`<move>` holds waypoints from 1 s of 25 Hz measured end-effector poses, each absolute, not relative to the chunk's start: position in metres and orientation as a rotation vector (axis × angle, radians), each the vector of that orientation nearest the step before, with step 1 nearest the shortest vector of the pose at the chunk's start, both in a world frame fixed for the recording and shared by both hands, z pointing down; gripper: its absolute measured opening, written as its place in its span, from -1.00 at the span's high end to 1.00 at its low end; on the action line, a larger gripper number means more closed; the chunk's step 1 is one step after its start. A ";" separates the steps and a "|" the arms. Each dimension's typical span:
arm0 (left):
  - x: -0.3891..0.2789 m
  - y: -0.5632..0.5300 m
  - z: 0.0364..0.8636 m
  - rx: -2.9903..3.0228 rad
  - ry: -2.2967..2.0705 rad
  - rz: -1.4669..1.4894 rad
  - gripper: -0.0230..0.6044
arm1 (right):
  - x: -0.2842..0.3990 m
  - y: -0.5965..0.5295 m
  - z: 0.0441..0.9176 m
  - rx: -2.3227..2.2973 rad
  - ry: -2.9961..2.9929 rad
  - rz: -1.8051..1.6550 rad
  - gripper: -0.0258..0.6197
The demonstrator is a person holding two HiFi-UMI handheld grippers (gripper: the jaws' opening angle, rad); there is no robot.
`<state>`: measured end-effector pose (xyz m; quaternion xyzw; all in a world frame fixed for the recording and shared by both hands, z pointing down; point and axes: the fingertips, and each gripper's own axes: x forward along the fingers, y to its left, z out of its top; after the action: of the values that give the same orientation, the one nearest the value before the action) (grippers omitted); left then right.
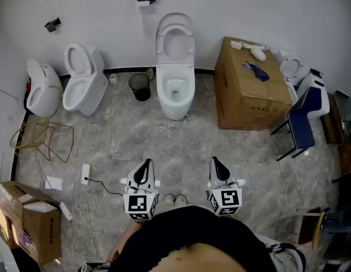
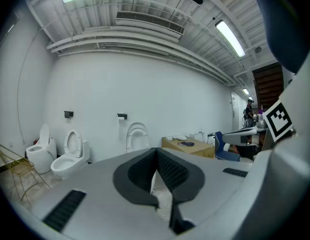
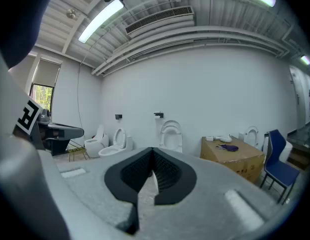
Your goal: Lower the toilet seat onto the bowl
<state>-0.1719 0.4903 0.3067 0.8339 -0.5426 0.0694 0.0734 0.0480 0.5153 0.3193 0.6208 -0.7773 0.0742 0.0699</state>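
1. The left gripper (image 2: pixel 156 153) is held with its jaws pressed together and nothing between them. The right gripper (image 3: pixel 152 152) is likewise closed and empty.
2. Both grippers are carried low in front of the person, well apart from the toilet bowl (image 1: pixel 175 90) and on its near side. One is set slightly left of the bowl's line and the other slightly right.
3. The toilet seat (image 1: pixel 162 44) is seen raised behind the bowl, standing upright against its lid and the wall. It has not yet been lowered.
4. A black waste bin (image 1: pixel 140 86) is placed just beside the bowl on its left. A large cardboard box (image 1: pixel 252 95) is set near the bowl on its right, and two further toilets (image 1: pixel 82 83) are lined up farther left.
5. The step in hand is judged to be the approach, since nothing has been touched.
6. For the next move, the floor between the grippers and the bowl must be crossed. A gripper must then be brought to the seat's upper rim. The seat is probably best tipped forward and eased down under control, so that it is not dropped onto the bowl.
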 end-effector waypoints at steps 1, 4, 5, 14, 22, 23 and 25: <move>-0.172 0.493 0.308 2.509 -1.627 0.219 0.92 | 0.045 0.518 0.320 1.861 -2.342 0.233 0.91; -0.174 0.497 0.309 2.529 -1.623 0.237 0.92 | 0.039 0.522 0.321 1.840 -2.354 0.244 0.91; -0.174 0.496 0.308 2.532 -1.624 0.238 0.92 | 0.038 0.521 0.321 1.835 -2.356 0.240 0.91; -0.180 0.492 0.315 2.513 -1.609 0.231 0.92 | 0.037 0.518 0.324 1.851 -2.323 0.224 0.91; -0.178 0.485 0.323 2.530 -1.568 0.238 0.92 | 0.029 0.508 0.325 1.824 -2.394 0.211 0.90; -0.177 0.484 0.323 2.530 -1.562 0.239 0.92 | 0.027 0.506 0.326 1.809 -2.402 0.219 0.80; -0.175 0.482 0.321 2.534 -1.554 0.232 0.90 | 0.025 0.503 0.327 1.793 -2.414 0.230 0.59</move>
<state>-0.1752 0.4816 0.3208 0.8472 -0.5195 0.0774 0.0800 0.0245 0.5033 0.3268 0.5933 -0.7989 0.0762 0.0626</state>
